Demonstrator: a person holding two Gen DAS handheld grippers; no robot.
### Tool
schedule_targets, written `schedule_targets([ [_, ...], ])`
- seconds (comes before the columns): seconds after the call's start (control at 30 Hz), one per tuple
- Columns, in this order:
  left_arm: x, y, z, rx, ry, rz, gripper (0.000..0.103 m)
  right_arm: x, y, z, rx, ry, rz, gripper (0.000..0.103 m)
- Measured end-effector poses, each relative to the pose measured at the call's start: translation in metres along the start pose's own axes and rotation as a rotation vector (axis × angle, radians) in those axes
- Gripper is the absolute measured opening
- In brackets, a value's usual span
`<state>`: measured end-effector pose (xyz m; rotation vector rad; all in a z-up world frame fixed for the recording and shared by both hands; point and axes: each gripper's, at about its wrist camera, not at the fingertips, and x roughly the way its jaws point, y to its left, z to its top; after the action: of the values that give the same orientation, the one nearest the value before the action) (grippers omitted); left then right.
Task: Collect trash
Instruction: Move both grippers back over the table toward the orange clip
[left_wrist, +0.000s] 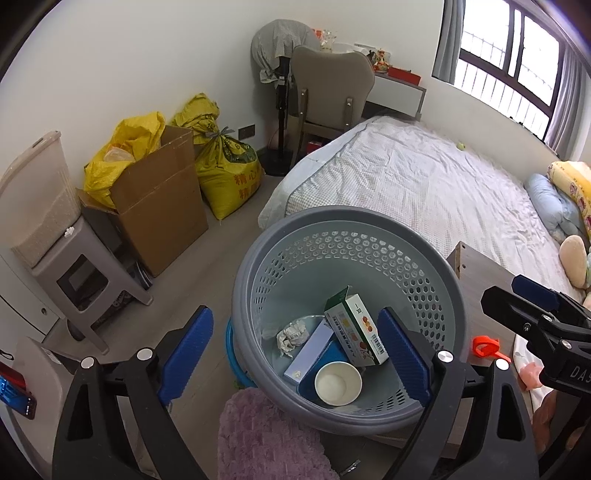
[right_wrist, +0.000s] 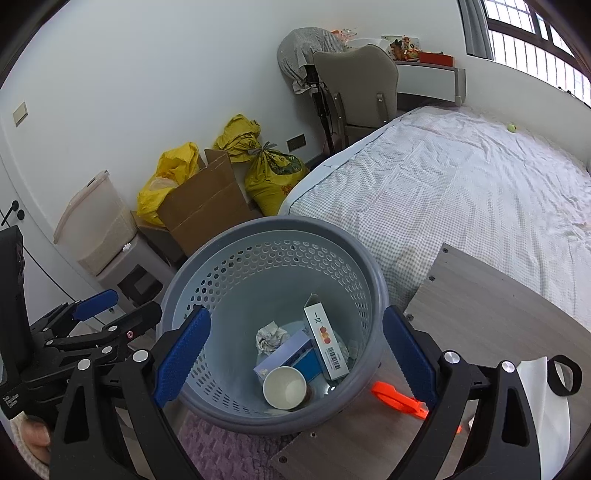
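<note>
Both the left tongs (left_wrist: 295, 350) and the right tongs (right_wrist: 295, 354) stand released and empty above the grey basket (left_wrist: 258, 258), which rests at the edge of the bench (right_wrist: 480, 314). The paper cup (left_wrist: 338, 384), boxes (left_wrist: 356, 332) and crumpled paper (left_wrist: 291, 336) lie inside it. Risk: a nudge against the rim could tip the basket off the bench edge toward the floor (left_wrist: 207, 258), spilling the trash.

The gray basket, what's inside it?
Inside the gray basket: a paper cup, a crumpled paper ball, a green-and-white box and a blue box. Whatever lies underneath them is covered.
</note>
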<state>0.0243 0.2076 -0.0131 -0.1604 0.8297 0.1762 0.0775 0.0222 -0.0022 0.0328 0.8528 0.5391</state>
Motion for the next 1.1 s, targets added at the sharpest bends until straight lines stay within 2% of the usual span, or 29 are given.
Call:
schedule_targets([
  [0.5,-0.020,-0.033,-0.016,0.078,-0.018,-0.039,0.091,-0.046,-0.025,-0.033,0.070,-0.059,-0.043,0.090],
  [1.1,-0.024,-0.095,-0.036,0.166,0.016,-0.144,0.092,-0.115,-0.094,-0.097,0.219,-0.114,-0.196,0.090],
])
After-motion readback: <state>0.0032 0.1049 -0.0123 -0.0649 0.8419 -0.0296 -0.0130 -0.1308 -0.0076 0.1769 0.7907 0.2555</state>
